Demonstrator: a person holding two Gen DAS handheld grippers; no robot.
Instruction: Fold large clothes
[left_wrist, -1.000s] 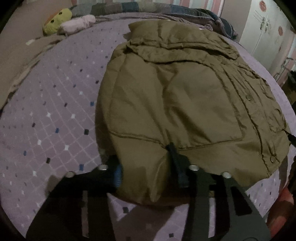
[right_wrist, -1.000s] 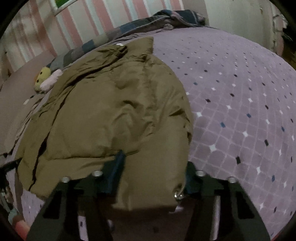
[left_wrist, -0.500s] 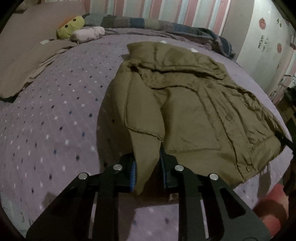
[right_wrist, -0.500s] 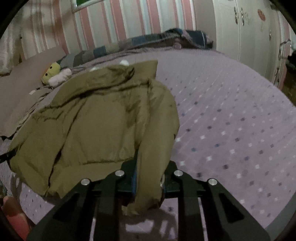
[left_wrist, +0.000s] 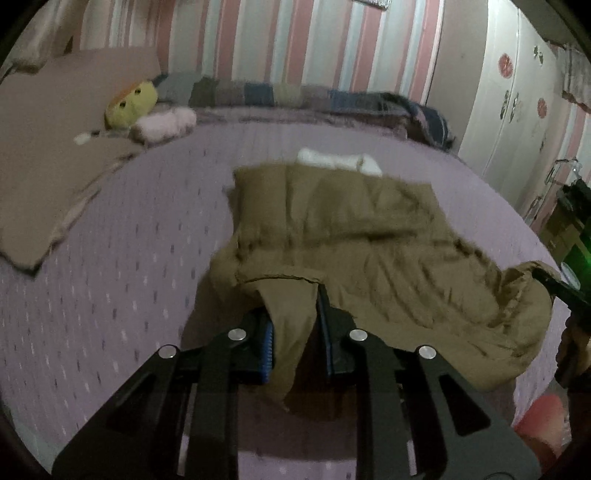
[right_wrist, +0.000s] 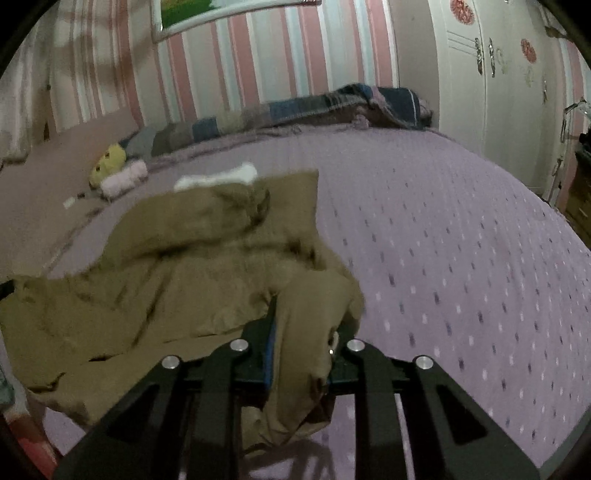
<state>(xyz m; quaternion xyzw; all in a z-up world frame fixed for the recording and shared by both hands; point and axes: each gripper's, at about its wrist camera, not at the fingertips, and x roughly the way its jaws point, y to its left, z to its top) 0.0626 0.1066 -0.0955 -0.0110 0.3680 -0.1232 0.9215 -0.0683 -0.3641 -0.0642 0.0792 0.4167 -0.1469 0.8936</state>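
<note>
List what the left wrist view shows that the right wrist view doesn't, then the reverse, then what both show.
Left wrist only: the left gripper shut on the jacket, and the right gripper's finger at that view's right edge. Right wrist only: the right gripper shut on the jacket's other corner, and a framed picture on the wall. Both: jacket, purple bed, yellow plush, wardrobe.
</note>
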